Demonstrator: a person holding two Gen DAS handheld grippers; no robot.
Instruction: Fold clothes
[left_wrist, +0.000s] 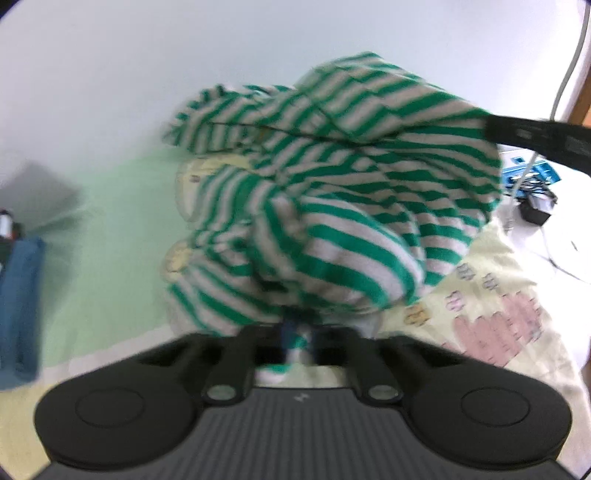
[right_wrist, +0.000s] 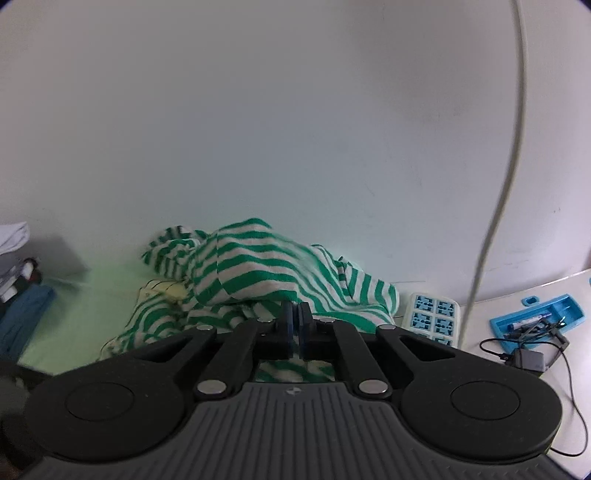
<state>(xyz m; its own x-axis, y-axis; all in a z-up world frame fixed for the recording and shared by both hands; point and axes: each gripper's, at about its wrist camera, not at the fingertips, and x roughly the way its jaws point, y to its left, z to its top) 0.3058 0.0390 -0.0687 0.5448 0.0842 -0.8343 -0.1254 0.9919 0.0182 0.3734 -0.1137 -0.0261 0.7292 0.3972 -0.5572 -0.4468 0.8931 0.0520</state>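
A green-and-white striped garment (left_wrist: 332, 177) hangs bunched and lifted in the blurred left wrist view. My left gripper (left_wrist: 295, 341) is shut on a fold of its lower edge, with striped fabric showing between the fingers. From the right edge the black finger of my right gripper (left_wrist: 535, 138) reaches the garment's upper corner. In the right wrist view the striped garment (right_wrist: 266, 273) lies heaped against the wall just ahead of my right gripper (right_wrist: 295, 314). Its blue pads (right_wrist: 287, 321) are pressed together on the fabric's edge.
A pale green sheet (left_wrist: 110, 251) covers the surface, with a cream printed cloth (left_wrist: 487, 310) at the right. A folded blue cloth (right_wrist: 18, 321) lies at the left. A white power strip (right_wrist: 432, 317), a blue tray (right_wrist: 535, 319), a charger (right_wrist: 528, 360) and a wall cable (right_wrist: 495, 221) are on the right.
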